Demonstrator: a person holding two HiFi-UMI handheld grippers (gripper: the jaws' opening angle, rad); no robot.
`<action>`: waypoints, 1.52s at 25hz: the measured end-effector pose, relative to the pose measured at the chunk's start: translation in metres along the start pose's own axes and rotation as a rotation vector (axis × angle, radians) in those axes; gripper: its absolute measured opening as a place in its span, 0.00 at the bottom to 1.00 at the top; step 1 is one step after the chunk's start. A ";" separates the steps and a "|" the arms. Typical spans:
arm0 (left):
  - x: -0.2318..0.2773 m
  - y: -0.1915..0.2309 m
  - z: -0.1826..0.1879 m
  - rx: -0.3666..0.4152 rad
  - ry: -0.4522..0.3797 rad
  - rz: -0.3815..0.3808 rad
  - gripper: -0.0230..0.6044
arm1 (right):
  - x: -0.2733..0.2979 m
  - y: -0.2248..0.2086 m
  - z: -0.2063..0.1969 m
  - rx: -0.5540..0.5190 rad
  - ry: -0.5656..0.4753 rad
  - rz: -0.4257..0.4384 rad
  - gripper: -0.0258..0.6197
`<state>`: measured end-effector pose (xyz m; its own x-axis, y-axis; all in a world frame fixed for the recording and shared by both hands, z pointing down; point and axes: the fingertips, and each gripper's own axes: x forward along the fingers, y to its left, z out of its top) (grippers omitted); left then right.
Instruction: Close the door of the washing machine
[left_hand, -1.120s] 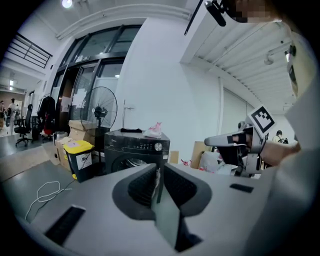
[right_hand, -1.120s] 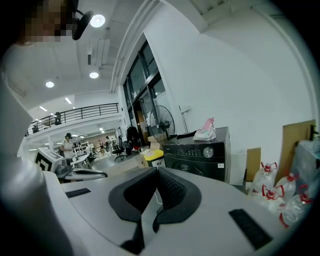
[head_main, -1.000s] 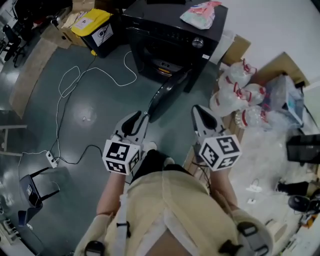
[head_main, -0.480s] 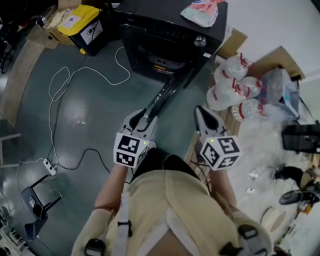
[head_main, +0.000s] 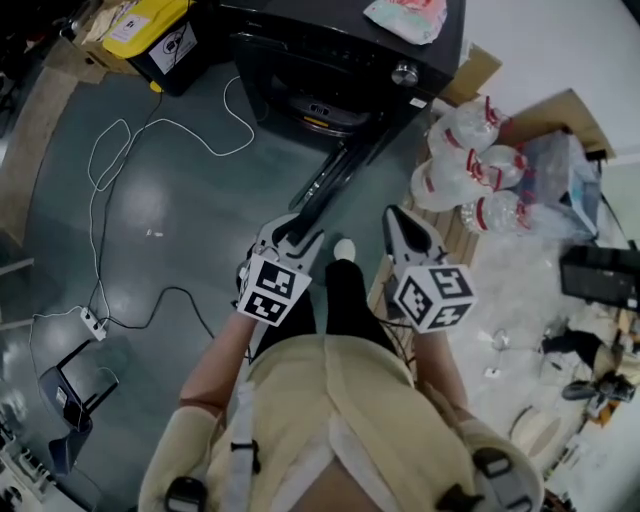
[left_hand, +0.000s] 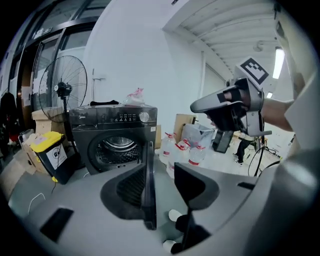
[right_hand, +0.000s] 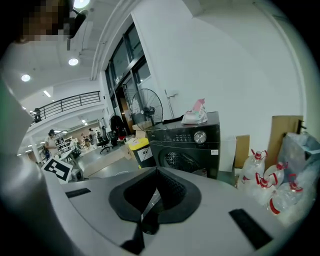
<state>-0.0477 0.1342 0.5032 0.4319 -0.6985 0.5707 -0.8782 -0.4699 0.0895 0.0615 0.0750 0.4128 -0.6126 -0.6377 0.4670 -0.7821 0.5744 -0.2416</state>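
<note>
1. Head view: the washing machine stands at the top, with its door swung wide open toward the person. The left gripper sits at the door's free edge. The right gripper hangs beside it, clear of the door and near the water bottles.
2. Left gripper view: the jaws are spread and have just been opening. The door's edge stands between them, close to the left-hand jaw, and no pad presses on it.
3. Right gripper view: the jaws are pressed together on nothing and point toward the machine's front.
</note>
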 end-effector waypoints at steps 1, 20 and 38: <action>0.006 0.001 -0.002 -0.002 0.013 0.009 0.30 | 0.006 -0.003 0.000 0.001 0.006 0.011 0.05; 0.111 0.017 -0.012 -0.007 0.244 0.115 0.29 | 0.107 -0.081 0.016 -0.008 0.149 0.194 0.05; 0.149 0.027 -0.025 -0.069 0.371 0.203 0.23 | 0.143 -0.116 -0.001 -0.006 0.252 0.286 0.05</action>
<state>-0.0123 0.0309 0.6114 0.1563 -0.5258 0.8361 -0.9550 -0.2964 -0.0079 0.0647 -0.0824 0.5086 -0.7582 -0.3054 0.5760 -0.5824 0.7145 -0.3878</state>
